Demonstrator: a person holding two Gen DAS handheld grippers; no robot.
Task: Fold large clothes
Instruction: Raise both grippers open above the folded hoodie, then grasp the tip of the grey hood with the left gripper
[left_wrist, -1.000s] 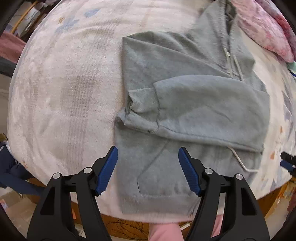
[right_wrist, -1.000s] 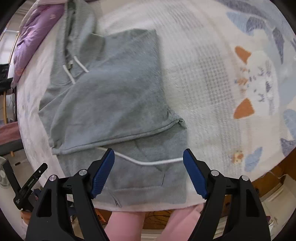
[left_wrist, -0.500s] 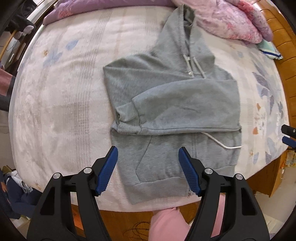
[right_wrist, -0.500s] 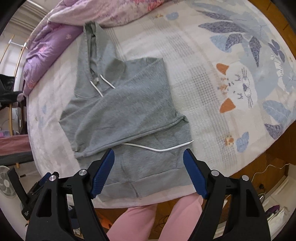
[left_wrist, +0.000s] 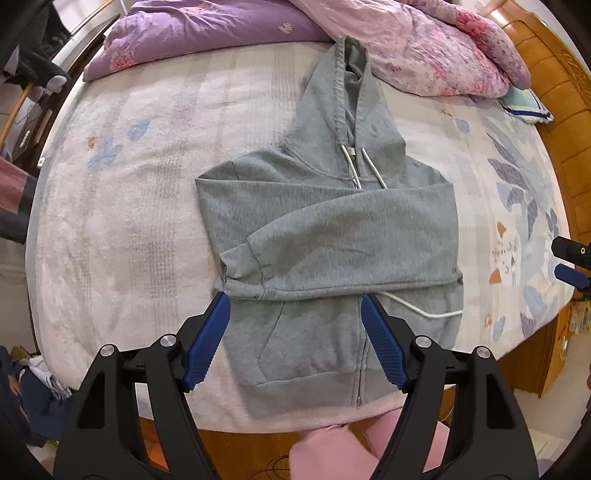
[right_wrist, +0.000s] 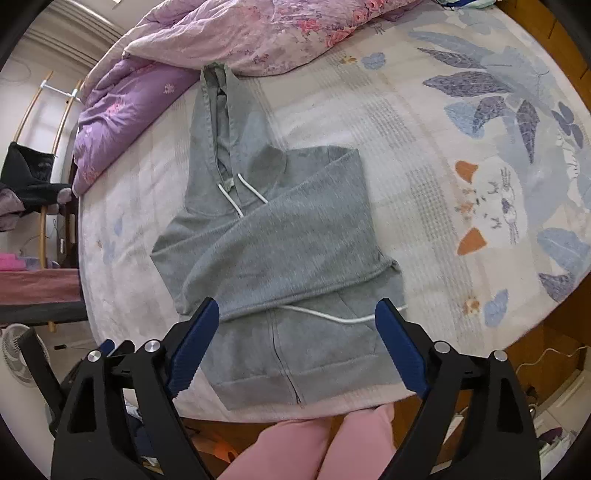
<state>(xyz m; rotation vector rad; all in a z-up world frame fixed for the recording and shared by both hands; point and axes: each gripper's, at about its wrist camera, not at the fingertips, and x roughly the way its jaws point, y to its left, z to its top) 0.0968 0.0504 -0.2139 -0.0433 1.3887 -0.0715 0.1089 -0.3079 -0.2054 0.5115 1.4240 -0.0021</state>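
A grey zip hoodie (left_wrist: 332, 236) lies flat on the bed, hood pointing away, both sleeves folded across the chest, hem at the near edge. A white drawstring (left_wrist: 421, 310) trails over its lower right. It also shows in the right wrist view (right_wrist: 280, 258). My left gripper (left_wrist: 295, 339) is open and empty, held high above the hem. My right gripper (right_wrist: 297, 347) is open and empty, also high above the hem. The right gripper's tips (left_wrist: 570, 264) show at the right edge of the left wrist view.
The bed sheet (left_wrist: 129, 221) is pale with leaf and cat prints. A purple and pink quilt (left_wrist: 406, 44) lies bunched behind the hood. A wooden bed frame (left_wrist: 554, 92) runs along the right. Pink-trousered legs (right_wrist: 314, 450) stand at the near edge.
Both grippers have risen and pulled back from the hoodie, so the whole garment, hood and quilt now show. Both stayed open. The hoodie has not moved.
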